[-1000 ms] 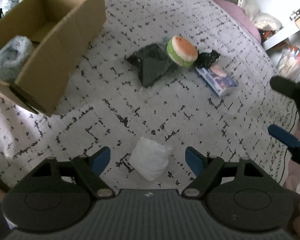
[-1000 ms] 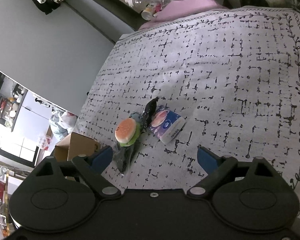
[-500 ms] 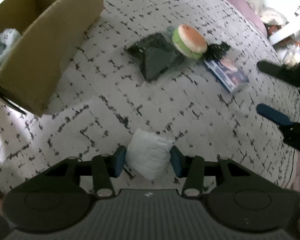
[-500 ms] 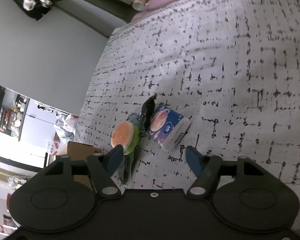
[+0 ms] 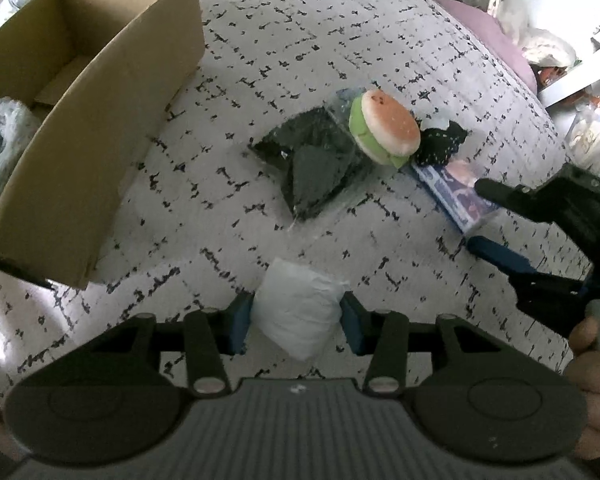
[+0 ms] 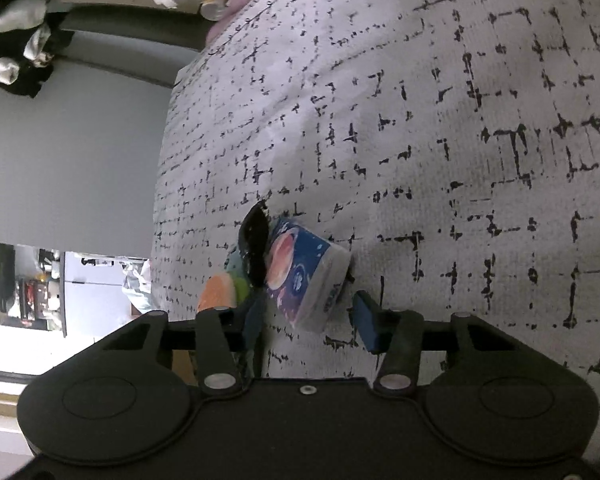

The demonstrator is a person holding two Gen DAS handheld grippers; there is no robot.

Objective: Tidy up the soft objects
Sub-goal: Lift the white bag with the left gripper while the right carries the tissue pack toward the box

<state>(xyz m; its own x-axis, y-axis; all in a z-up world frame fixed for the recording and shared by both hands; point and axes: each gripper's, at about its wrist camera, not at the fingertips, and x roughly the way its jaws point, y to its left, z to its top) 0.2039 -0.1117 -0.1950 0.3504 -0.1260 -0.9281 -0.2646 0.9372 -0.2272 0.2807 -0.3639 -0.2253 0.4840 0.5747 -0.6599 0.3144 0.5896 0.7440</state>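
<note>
My left gripper [image 5: 296, 320] is shut on a white soft packet [image 5: 296, 308], its blue pads pressing both sides just above the patterned bedspread [image 5: 220, 200]. My right gripper [image 6: 308, 322] straddles a blue tissue pack [image 6: 304, 276], and its jaws are closing with a small gap left at each pad. In the left wrist view the right gripper [image 5: 478, 216] reaches in from the right over the tissue pack [image 5: 456, 192]. A burger plush [image 5: 384, 128] leans on a dark bagged item [image 5: 312, 164], with a black fabric piece [image 5: 440, 144] beside it.
An open cardboard box [image 5: 100, 100] stands at the left, with a grey bagged bundle [image 5: 0, 140] inside its near end. A pink pillow [image 5: 488, 36] and clutter lie at the bed's far edge. A grey wall [image 6: 80, 160] borders the bed.
My left jaws closed onto the white packet. My right gripper dropped toward the tissue pack, rolled, and its jaws narrowed around it.
</note>
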